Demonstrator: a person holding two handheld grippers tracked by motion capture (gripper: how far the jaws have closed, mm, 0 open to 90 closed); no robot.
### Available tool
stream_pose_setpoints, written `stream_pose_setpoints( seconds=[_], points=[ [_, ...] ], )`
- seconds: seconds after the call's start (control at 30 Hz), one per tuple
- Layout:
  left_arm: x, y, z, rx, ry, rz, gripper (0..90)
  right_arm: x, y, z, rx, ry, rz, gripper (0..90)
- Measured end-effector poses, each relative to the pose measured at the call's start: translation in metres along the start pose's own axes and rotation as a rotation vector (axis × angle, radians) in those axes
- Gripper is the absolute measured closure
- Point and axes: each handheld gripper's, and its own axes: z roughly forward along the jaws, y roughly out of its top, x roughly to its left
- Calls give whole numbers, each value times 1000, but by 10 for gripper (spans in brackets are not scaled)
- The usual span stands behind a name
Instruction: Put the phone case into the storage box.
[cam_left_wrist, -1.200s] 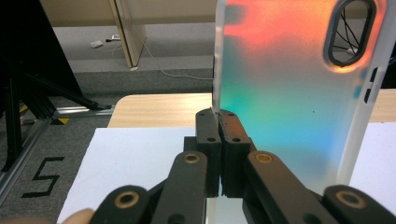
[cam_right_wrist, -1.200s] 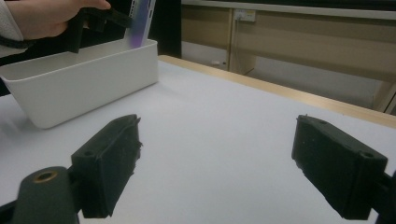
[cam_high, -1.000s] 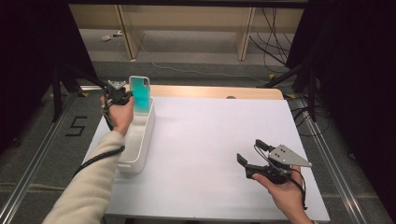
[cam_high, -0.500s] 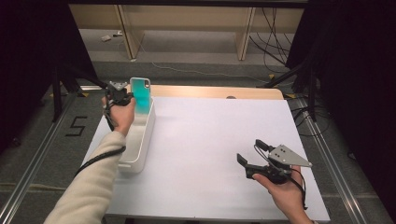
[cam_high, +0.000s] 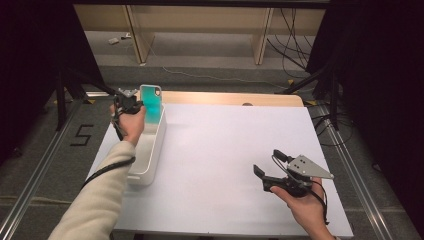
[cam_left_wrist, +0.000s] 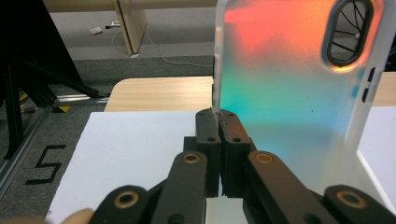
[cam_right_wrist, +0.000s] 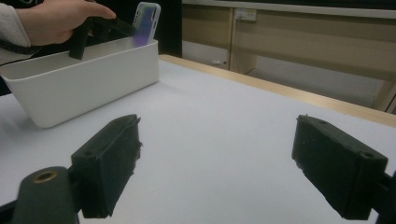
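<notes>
Over the bin (cam_high: 150, 155) at the desk's (cam_high: 225, 150) left edge, the left gripper (cam_left_wrist: 217, 119) pinches the phone case (cam_left_wrist: 289, 84) upright by its edge, probably for lifting clear; right gripper (cam_high: 267, 175) fingers spread, idle.

A lab or test room: a bench (cam_high: 220, 150) covered with a plain white sheet stands inside a metal rail frame (cam_high: 37, 170), black curtains (cam_high: 30, 60) hang on both sides, loose cables (cam_high: 290, 30) trail over the grey carpet, and a taped "5" (cam_high: 82, 135) marks the floor
</notes>
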Motion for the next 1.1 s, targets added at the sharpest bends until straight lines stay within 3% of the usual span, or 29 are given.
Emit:
stream_pose_setpoints(
  seconds=[1.1],
  points=[
    [-1, -8, 6, 43, 13, -3, 872, 0, 0, 0, -1, 1, 1, 163]
  ],
)
